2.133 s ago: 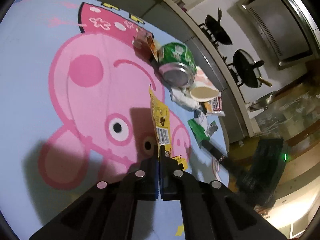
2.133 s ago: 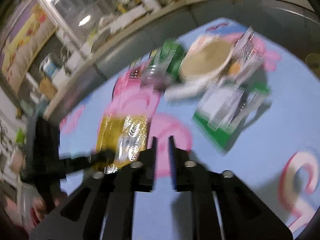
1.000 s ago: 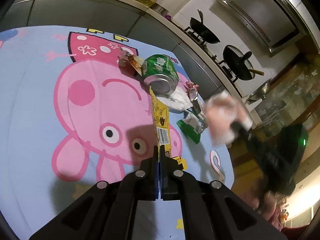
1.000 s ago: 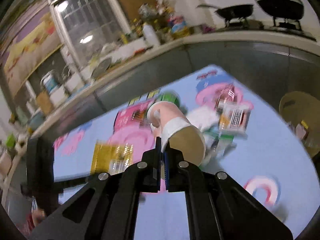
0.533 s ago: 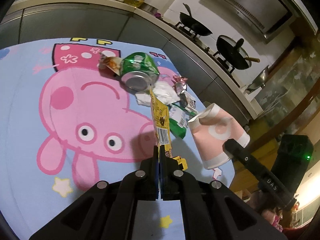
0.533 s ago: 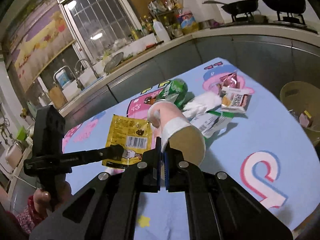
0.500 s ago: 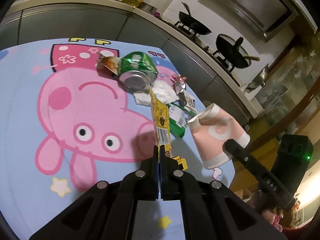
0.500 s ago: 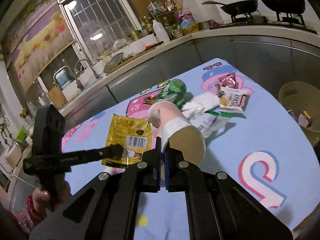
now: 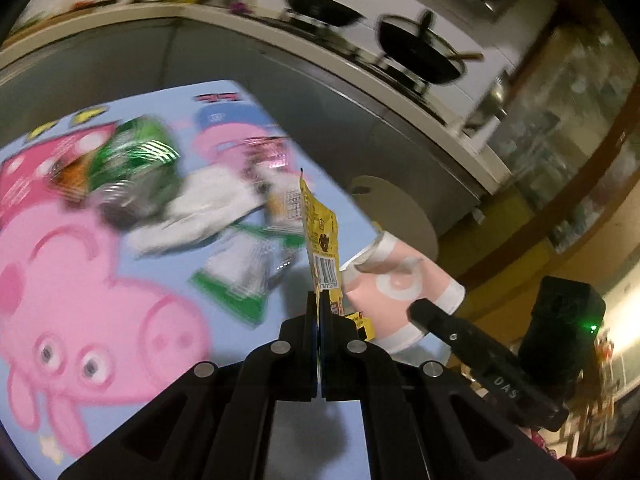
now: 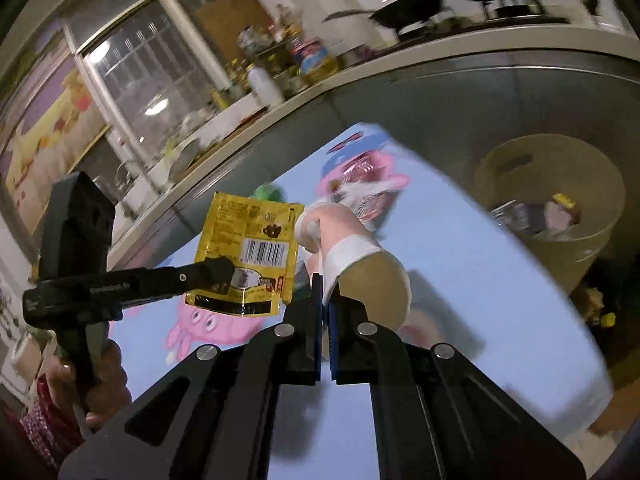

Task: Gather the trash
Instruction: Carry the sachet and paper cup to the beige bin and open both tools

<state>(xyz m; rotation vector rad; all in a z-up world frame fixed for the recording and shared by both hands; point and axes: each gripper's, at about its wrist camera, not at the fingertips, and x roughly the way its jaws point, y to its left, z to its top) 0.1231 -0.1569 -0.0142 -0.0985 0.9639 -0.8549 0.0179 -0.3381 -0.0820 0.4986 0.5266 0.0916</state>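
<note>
A flat yellow foil snack wrapper with a barcode [image 10: 247,256] hangs pinched by its lower edge in the left gripper [image 9: 320,312], its jaws clenched on the foil so the sheet stands up edge-on in that gripper's own view. Just beside it, a pink and white paper cup [image 10: 352,256] is clamped by its rim wall in the right gripper [image 10: 325,292], open mouth tipped toward the camera. Both pieces are held clear above the light blue cartoon-pig tablecloth [image 10: 460,264], apparently so they can be carried off together. The likely destination is the round beige waste bin [image 10: 560,216] standing beyond the table's edge, already holding some scraps. Left behind on the cloth, blurred, lie a crushed green drink can [image 9: 132,168], a crumpled white tissue [image 9: 200,208] and a green-edged packet [image 9: 244,280], not yet collected.
</note>
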